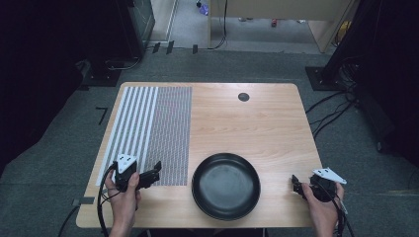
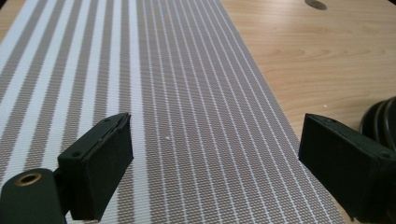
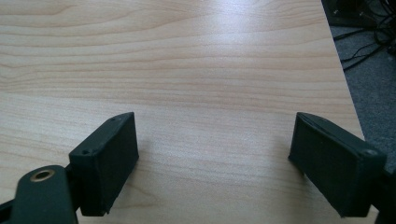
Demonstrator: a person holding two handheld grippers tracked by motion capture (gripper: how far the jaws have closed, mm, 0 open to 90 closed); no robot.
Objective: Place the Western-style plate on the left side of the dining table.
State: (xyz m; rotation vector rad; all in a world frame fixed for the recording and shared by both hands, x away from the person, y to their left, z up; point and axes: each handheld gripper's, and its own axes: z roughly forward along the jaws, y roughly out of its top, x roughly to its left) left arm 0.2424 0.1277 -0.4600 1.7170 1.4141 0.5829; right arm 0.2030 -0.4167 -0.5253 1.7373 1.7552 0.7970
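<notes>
Both grippers' fingers gape; black pan [image 1: 226, 185] sits between them.

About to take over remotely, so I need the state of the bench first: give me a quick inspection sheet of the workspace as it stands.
Surface: wooden table, a round dark grommet near its far edge.
Job's things: black pan empty, at the near edge in the middle; striped placemat flat on the left side, its edge just left of the pan.
Clutter: nothing seen on the table.
Grippers: left gripper open over the placemat; right gripper open over bare wood near the table's right edge; neither holds anything.
Cables: one cable trails from each gripper; loose floor cables right of the table.
Surroundings: grey carpet, dark equipment at both sides.
</notes>
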